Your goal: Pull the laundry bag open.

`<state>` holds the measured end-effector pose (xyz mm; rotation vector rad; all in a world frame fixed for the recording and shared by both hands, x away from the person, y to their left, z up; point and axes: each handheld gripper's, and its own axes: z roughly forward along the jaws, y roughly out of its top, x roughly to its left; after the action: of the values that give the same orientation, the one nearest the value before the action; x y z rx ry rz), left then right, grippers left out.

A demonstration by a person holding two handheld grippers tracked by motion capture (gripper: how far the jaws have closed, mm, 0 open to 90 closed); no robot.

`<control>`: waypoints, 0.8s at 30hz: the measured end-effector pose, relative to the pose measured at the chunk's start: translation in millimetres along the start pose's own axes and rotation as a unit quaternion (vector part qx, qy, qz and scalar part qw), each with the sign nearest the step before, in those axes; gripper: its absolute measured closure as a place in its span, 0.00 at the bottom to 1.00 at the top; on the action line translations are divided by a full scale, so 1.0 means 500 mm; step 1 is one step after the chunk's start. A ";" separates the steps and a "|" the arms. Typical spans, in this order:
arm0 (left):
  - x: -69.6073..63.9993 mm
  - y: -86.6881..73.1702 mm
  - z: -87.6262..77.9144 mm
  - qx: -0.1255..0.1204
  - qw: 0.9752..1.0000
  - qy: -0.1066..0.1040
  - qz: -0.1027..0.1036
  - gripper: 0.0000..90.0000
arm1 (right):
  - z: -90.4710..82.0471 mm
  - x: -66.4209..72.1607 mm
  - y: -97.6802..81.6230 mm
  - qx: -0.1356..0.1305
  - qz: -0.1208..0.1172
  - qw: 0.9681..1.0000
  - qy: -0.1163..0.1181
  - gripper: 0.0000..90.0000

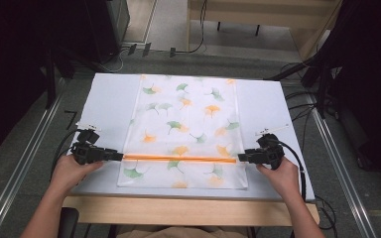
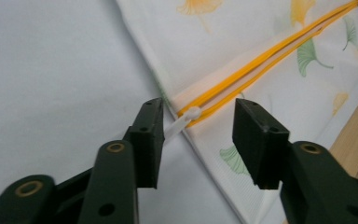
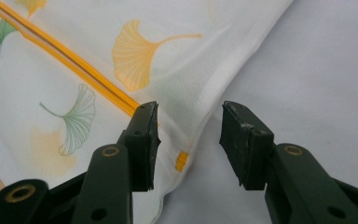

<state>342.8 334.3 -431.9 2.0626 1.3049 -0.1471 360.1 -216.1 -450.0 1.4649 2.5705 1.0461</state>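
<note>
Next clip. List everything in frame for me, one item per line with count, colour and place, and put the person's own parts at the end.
fabric bag: one, white with green and orange ginkgo leaves, flat at the middle of the board
zipper: one, orange, across the bag near its front edge, from side to side
zipper pull: one, white, at the zipper's left end, between the left tool's jaws
board: one, pale grey-white, under the bag
table: one, light wood, edge showing below the board
cables: several, black, on the floor behind and to the right
left tool: one, black, open, at the bag's left edge
right tool: one, black, open, at the bag's right edge
hands: two, one holding each tool
</note>
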 end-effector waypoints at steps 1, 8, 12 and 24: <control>-0.001 0.001 -0.001 -0.003 1.000 -0.001 0.004 0.56 | -0.002 0.001 0.001 -0.006 -0.004 1.000 -0.001 0.63; -0.013 0.000 -0.006 -0.020 0.999 0.015 0.020 0.51 | -0.020 0.005 0.005 -0.050 -0.019 0.999 -0.011 0.58; -0.016 -0.001 -0.015 -0.045 0.998 0.026 0.035 0.46 | -0.029 0.003 0.005 -0.068 -0.025 0.997 -0.016 0.56; 0.001 -0.007 -0.043 -0.097 0.992 0.069 0.040 0.35 | -0.052 -0.024 -0.005 -0.097 -0.030 0.994 -0.041 0.50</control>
<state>334.5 348.6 -417.4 1.9815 1.2631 0.1564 356.8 -240.1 -434.9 1.3471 2.3658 1.1648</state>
